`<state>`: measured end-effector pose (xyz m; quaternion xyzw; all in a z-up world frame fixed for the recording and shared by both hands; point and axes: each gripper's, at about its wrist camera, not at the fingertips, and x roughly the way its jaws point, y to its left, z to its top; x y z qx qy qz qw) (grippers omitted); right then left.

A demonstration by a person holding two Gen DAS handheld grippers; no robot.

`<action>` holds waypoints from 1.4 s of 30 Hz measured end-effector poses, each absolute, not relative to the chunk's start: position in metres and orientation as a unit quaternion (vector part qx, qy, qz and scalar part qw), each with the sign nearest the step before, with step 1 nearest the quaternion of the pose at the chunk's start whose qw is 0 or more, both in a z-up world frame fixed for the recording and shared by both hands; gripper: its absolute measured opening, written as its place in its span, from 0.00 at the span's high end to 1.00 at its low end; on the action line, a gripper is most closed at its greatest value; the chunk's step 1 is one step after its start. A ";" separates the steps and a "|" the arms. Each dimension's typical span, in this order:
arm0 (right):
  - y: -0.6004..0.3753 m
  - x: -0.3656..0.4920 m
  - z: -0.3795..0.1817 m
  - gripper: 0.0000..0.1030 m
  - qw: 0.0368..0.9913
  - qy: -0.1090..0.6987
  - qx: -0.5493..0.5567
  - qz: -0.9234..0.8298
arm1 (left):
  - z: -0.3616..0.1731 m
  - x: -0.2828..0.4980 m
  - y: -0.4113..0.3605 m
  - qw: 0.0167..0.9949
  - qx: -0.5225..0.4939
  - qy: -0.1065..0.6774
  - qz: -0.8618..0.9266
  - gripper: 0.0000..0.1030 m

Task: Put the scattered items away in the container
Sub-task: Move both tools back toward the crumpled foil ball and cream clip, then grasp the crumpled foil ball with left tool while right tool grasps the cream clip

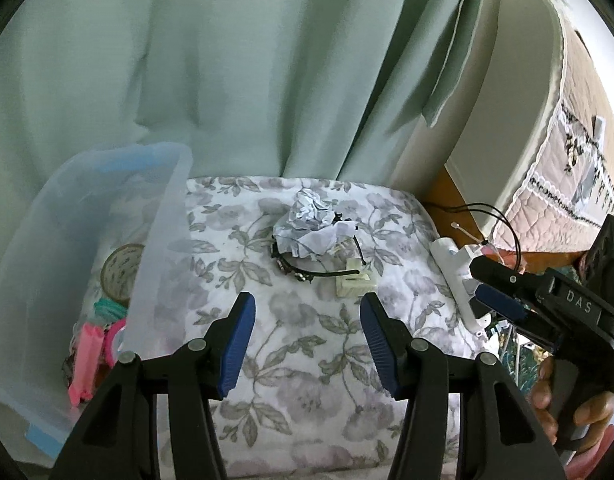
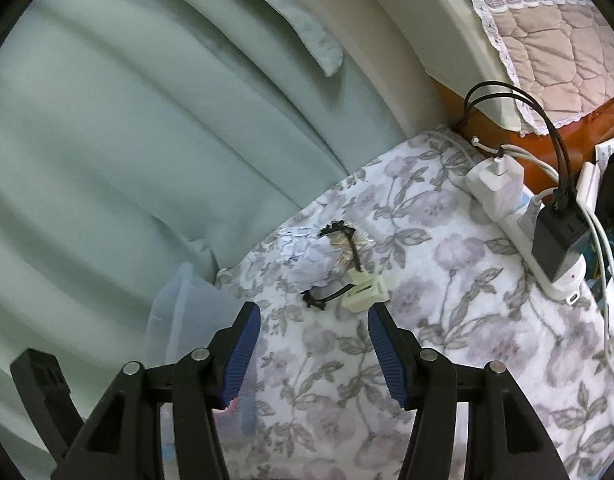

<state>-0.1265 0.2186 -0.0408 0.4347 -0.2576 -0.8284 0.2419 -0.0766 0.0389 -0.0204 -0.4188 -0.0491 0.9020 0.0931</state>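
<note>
Both grippers empty, jaws apart: left gripper (image 1: pixel 307 344) low over the floral bed cover (image 1: pixel 307 400), right gripper (image 2: pixel 313 350) likewise, angled in from the side of the power strip (image 2: pixel 547 248). Remaining clutter in one heap, well clear of the container (image 1: pixel 163 216) and toward the curtain (image 1: pixel 227 60) from both grippers: crumpled foil wad (image 1: pixel 307 220), black headband (image 1: pixel 307 276) looped partly under it, cream plastic clip (image 1: pixel 357 282) touching the headband's near end. Container beside the heap on the left, translucent, tilted, already holding a tape roll (image 1: pixel 121 276), hair ties and pink bits. Main risk: tangle. Headband threaded under the foil and against the clip, so a pinch on one piece likely to drag the others, then shed them short of the container. Foil light and springy; squeeze could flatten it or let it pop out of the pads. Clip small and hard on a soft cover, apt to sink or skid away from closing jaws. Container wall thin and leaning, easily nudged over by the left gripper, contents spilling. Power strip and its cables (image 2: pixel 507 96) just beyond the heap from the container; wide swing by the right gripper could snag a cable. Two grippers converging on one small heap, collision plausible.
</note>
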 end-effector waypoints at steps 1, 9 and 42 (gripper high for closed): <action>0.220 -0.128 -0.042 0.42 0.238 -0.256 0.434 -0.830 | -0.022 -0.081 0.042 0.094 -0.419 -0.047 0.902 0.46; 0.221 -0.147 -0.059 0.42 0.219 -0.237 0.439 -0.839 | -0.043 -0.116 0.064 0.097 -0.427 -0.023 0.899 0.46; 0.159 -0.203 -0.157 0.42 0.235 -0.116 0.548 -0.794 | -0.126 -0.226 0.108 0.121 -0.420 0.041 0.898 0.39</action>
